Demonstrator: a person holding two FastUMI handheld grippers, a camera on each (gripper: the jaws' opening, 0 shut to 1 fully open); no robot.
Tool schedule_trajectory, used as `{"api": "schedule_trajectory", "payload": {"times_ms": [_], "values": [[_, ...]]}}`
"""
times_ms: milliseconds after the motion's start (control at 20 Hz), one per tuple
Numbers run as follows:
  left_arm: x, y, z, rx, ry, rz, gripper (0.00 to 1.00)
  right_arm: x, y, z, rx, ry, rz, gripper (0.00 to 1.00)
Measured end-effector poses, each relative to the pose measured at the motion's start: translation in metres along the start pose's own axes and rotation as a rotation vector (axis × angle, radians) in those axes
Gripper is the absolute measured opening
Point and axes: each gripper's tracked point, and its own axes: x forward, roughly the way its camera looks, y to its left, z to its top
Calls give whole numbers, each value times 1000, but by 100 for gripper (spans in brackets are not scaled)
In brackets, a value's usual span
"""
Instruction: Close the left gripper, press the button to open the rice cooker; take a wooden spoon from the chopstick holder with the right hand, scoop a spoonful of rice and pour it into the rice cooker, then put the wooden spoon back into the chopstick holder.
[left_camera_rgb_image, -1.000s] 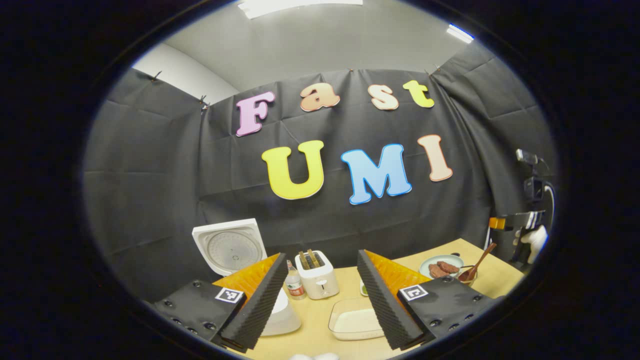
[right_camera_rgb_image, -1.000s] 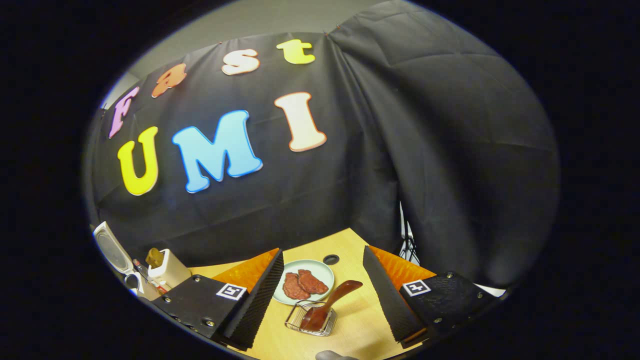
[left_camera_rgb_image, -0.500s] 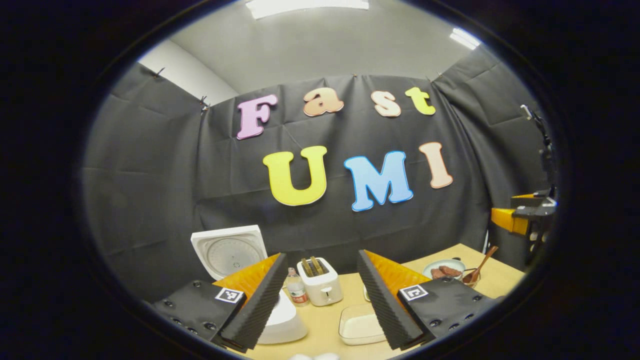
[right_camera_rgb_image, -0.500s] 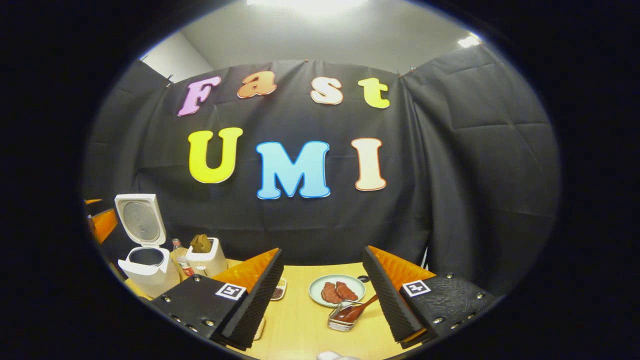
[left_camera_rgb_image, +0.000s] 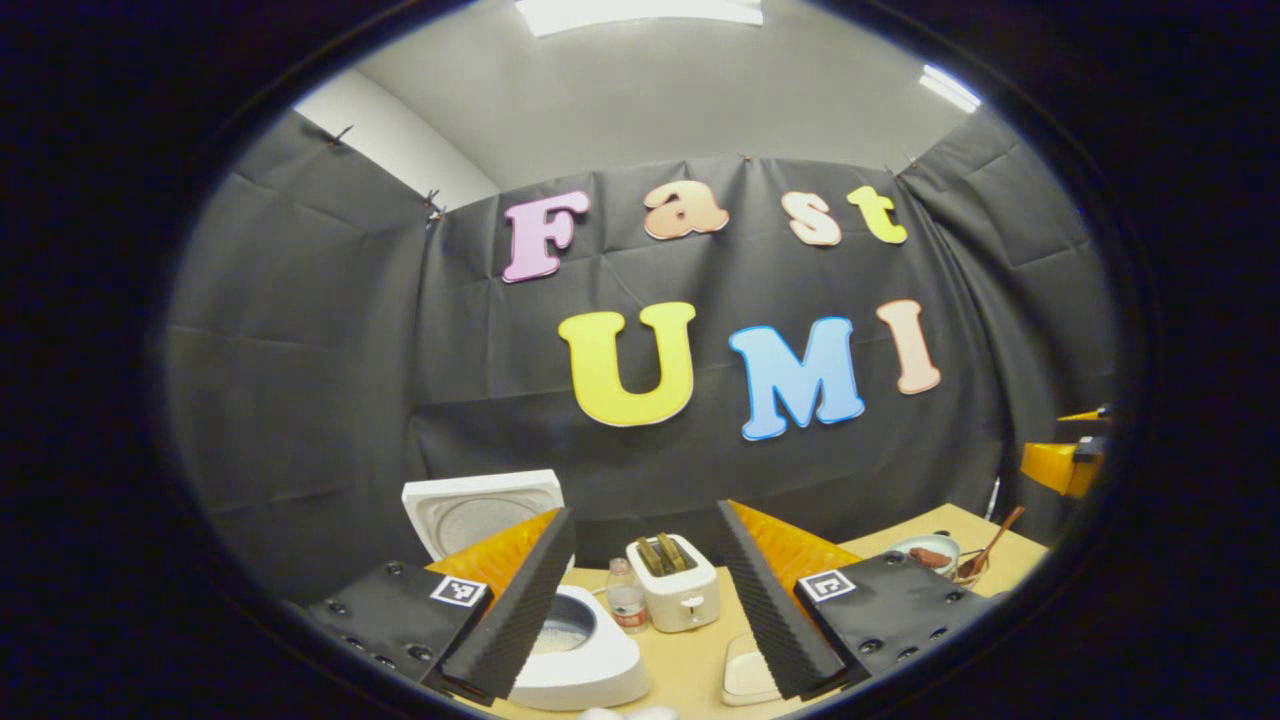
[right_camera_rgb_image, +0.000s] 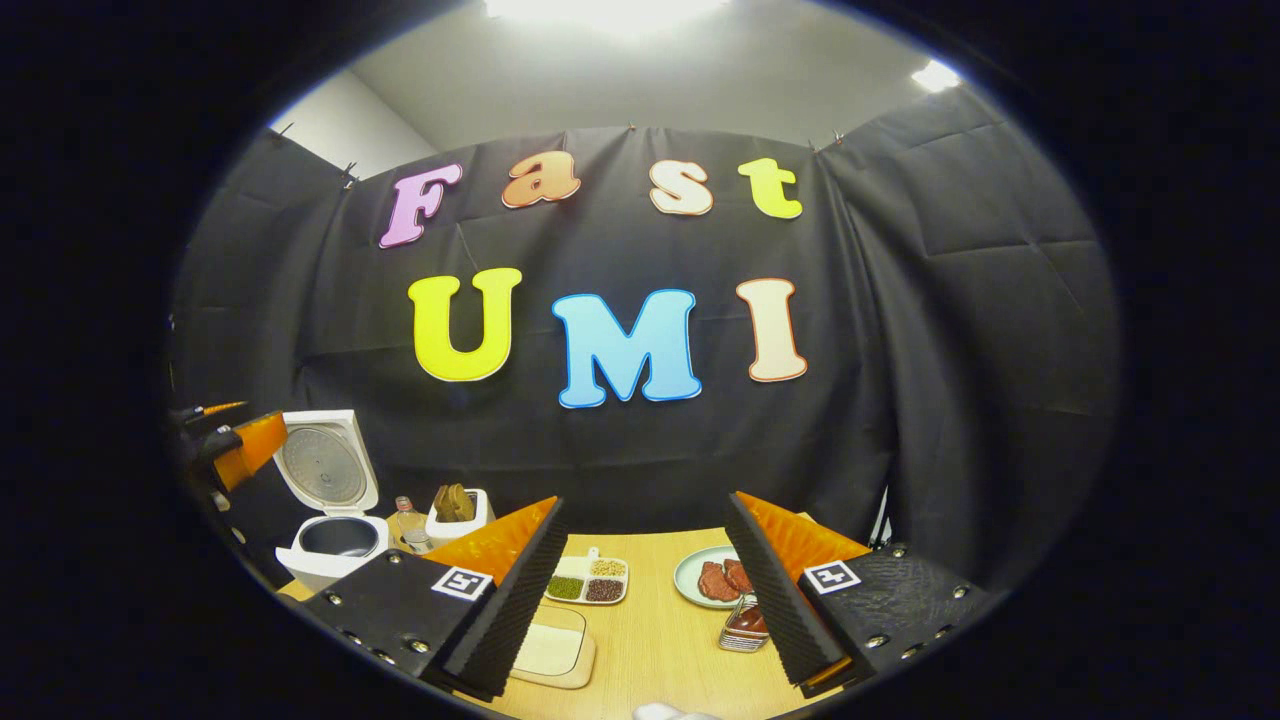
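The white rice cooker (left_camera_rgb_image: 590, 655) stands open, its lid (left_camera_rgb_image: 480, 508) upright, just past the left finger of my left gripper (left_camera_rgb_image: 645, 610), which is open and holds nothing. In the right gripper view the cooker (right_camera_rgb_image: 325, 548) sits at the far left with the left gripper (right_camera_rgb_image: 240, 445) above it. The wooden spoon (left_camera_rgb_image: 992, 545) leans in the wire chopstick holder (right_camera_rgb_image: 742, 632); its dark bowl (right_camera_rgb_image: 752, 620) is partly hidden by a finger of my right gripper (right_camera_rgb_image: 645, 600), open and holding nothing. The clear rice container (right_camera_rgb_image: 550, 648) lies near that gripper's left finger.
A toaster (left_camera_rgb_image: 680, 592) with bread and a small bottle (left_camera_rgb_image: 625, 603) stand behind the cooker. A divided tray of beans (right_camera_rgb_image: 590, 580) and a plate of meat (right_camera_rgb_image: 712, 580) rest on the wooden table (right_camera_rgb_image: 660, 650). The right gripper (left_camera_rgb_image: 1065, 462) hangs at the far right of the left gripper view.
My right gripper has drawn back and up from the spoon holder and swung towards the table's middle. The left gripper has drifted so the cooker sits closer under it. The spoon stays in the holder.
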Motion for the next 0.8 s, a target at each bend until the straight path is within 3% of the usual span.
{"api": "schedule_trajectory", "payload": {"times_ms": [100,150,300,350,450,500,550,700,800], "values": [[35,37,7,15,-2,57,99,4,5,-2,-11,11,-2,93],[54,56,11,15,-6,89,99,6,8,-4,-13,21,-2,98],[119,104,18,-5,4,159,99,14,16,-7,-2,48,5,98],[142,118,17,-13,9,177,99,17,17,-8,-3,54,5,93],[186,145,10,-36,43,211,99,21,20,-11,1,69,9,98],[205,162,2,-43,76,239,99,24,21,-13,0,76,8,93],[221,176,-9,-55,102,259,98,27,21,-16,0,87,9,98],[266,220,-42,-25,165,332,97,30,21,-21,6,116,10,98],[291,233,-68,-26,219,341,97,32,19,-22,8,125,7,98]]}}
